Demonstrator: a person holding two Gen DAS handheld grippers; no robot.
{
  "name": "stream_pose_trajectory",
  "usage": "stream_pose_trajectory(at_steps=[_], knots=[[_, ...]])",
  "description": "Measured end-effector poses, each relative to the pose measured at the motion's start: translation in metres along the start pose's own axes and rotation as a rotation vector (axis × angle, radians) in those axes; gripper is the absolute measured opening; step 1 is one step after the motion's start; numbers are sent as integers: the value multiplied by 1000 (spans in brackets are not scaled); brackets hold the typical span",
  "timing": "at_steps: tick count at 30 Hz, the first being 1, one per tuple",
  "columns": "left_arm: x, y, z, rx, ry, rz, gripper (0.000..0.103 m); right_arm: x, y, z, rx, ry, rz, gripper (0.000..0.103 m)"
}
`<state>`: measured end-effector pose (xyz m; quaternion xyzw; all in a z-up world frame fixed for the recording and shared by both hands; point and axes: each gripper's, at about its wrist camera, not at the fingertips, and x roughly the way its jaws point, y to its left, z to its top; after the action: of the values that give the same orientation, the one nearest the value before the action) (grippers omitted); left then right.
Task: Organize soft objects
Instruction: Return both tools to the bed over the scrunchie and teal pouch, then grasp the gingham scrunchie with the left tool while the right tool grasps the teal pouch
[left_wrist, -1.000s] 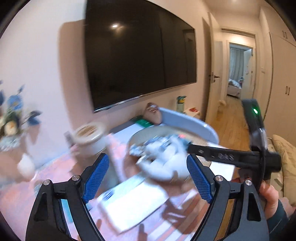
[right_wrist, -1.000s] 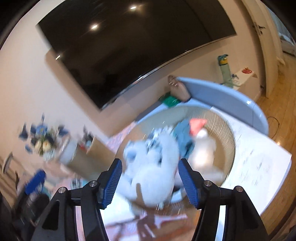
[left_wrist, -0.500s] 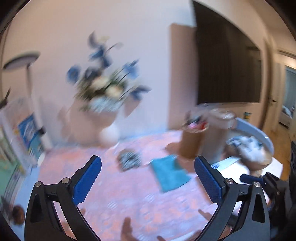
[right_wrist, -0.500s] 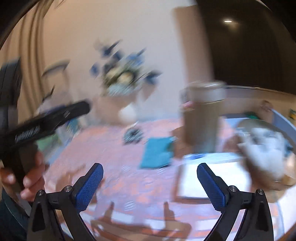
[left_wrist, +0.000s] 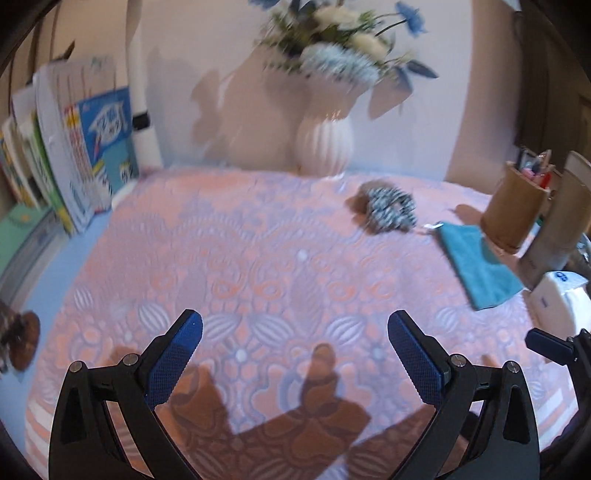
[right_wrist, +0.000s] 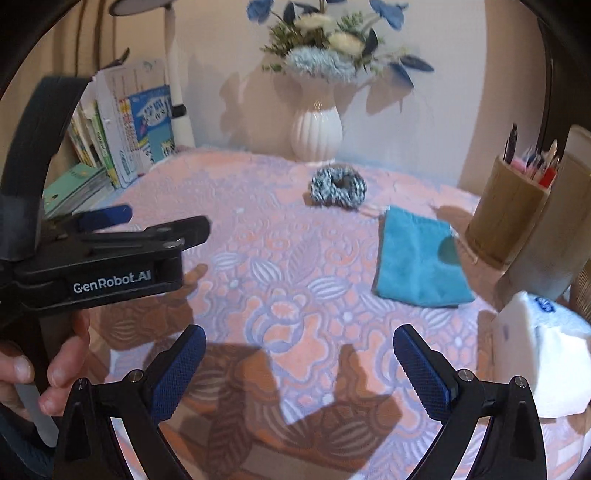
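- Your left gripper (left_wrist: 294, 350) and right gripper (right_wrist: 299, 363) both gape wide, nothing between them.
- The scrunchie (right_wrist: 338, 185) lies before the vase (right_wrist: 316, 129); the teal cloth (right_wrist: 419, 258) beside the pen holder (right_wrist: 506, 210).
- Reach carelessly and you may topple the vase; or snag the patterned mat (left_wrist: 258, 258).

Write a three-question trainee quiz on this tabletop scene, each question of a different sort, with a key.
1. True or false: the right gripper is shut on the teal cloth.
2. Multiple choice: the checked scrunchie lies A) inside the pen holder; B) on the patterned pink cloth, in front of the white vase; C) on the books.
3. Fill in: the vase holds blue and white ____.

Key: 1 false, both it and the left gripper stand open and empty; 2 B; 3 flowers.
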<state>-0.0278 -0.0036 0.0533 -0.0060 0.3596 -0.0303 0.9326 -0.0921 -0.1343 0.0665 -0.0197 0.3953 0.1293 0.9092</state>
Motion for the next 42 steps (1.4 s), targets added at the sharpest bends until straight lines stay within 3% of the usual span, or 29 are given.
stream_pose_trajectory(at_steps=[4,7,14,19,23,26,30,33,35,38,39,41,42], knots=[[17,3,-10,-38,73,10,101,10,-8,-3,42,59,-7,101],[13,5,-11,-47,48,9,101,11,-15,-5,69,67,-4,102],[15,7,-8,-56,85,-12,101,16,-44,-4,220,133,-6,102],[-21,-3,34,27,74,-107,101,0,-58,21,271,144,-1,102],[-29,-33,84,148,17,-157,101,17,-74,57,271,183,-173,103],[7,-57,107,191,36,-234,101,39,-84,64,313,229,-228,103],[73,-75,116,152,126,-284,100,54,-91,61,331,198,-332,103],[113,-84,114,136,172,-281,99,67,-103,61,364,216,-302,103],[134,-88,114,112,198,-268,98,80,-107,62,348,244,-354,103],[155,-92,111,78,224,-293,82,88,-105,65,312,231,-375,103],[160,-95,109,82,239,-301,64,89,-104,66,309,220,-381,103],[164,-99,107,100,228,-286,59,90,-105,68,317,202,-388,103],[162,-100,108,111,215,-281,52,91,-106,69,322,198,-390,103]])
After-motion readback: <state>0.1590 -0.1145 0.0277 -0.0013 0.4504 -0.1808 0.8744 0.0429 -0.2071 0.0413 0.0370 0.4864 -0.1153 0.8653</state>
